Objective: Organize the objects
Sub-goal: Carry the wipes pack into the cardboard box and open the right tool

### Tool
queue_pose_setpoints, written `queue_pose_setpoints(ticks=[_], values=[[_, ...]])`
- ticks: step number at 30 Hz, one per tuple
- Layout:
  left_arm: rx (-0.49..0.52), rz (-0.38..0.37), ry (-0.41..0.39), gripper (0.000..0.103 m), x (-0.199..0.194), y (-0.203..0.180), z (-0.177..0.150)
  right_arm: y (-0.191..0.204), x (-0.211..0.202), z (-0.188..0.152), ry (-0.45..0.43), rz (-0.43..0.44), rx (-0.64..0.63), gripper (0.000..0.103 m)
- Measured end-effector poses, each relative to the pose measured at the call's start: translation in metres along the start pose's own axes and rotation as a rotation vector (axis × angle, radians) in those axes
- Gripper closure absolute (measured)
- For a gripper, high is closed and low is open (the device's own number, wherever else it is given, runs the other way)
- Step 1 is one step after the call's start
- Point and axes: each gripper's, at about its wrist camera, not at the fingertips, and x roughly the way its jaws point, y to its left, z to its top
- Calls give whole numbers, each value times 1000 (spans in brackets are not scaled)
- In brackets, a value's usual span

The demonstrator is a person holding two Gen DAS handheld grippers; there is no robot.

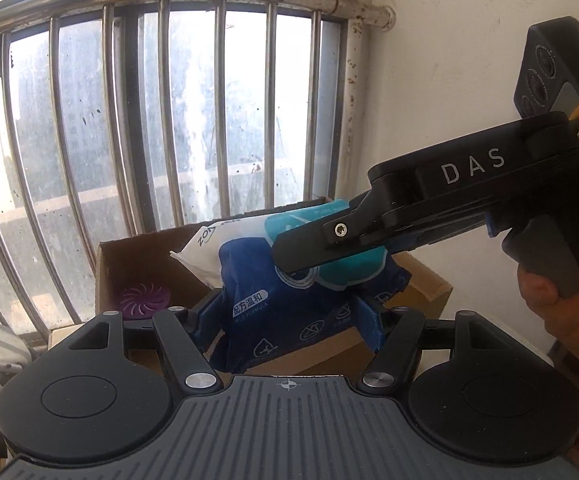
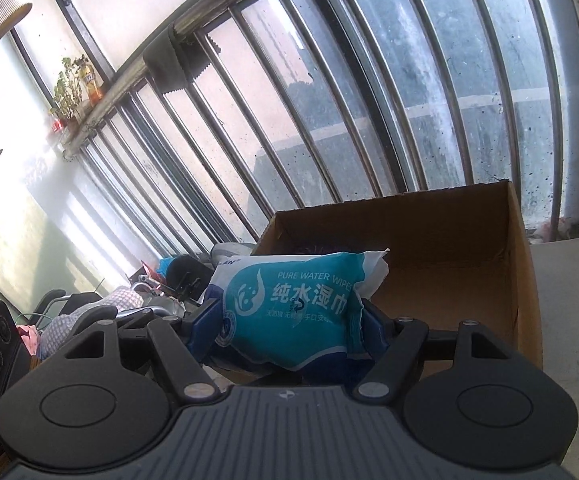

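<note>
- The left gripper (image 1: 287, 316) is clamped on a dark blue pack (image 1: 289, 308) printed with white icons and Chinese text; its blue pads press both sides of the pack, which hangs over the near edge of a cardboard box (image 1: 429, 284).
- The right gripper (image 2: 289, 322) is squeezed onto a teal-and-white wet wipes pack (image 2: 293, 308) labelled "PURE WATER WIPES", held at its lower end with the white sealed edge pointing up and away.
- In the left wrist view the right gripper (image 1: 309, 254) reaches in from the right, with the person's hand (image 1: 561, 300) around its handle, and the wet wipes pack (image 1: 245, 240) lies tilted just above and behind the dark blue pack, touching it.
- Both packs sit over the open cardboard box (image 2: 521, 272); a purple round vented disc (image 1: 143, 300) lies inside it at the left.
- Beyond the box stands a metal window railing (image 1: 217, 112) with dusty glass behind it.
- A white wall (image 1: 449, 80) rises on the right.
</note>
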Motion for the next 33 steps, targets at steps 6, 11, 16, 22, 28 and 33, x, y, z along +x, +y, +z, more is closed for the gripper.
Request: queue_pose_setpoints(ticks=[6,11,16,22,28,33], values=[[91,-2,145,36,53,20,12,-29,46,24,96,-27,58,27],[14,-21,273,36,93,45,24,-41,84,40,159,-70,80,27],[-22,-16,361,39,121,61,27,-64,120,55,226,-89,145,28],[60,56,413,46,141,63,25,-86,153,67,255,-102,218,31],[247,156,420,58,144,51,12,-96,181,62,280,-111,253,32],[219,148,411,64,139,60,10,-99,185,58,266,-99,243,35]])
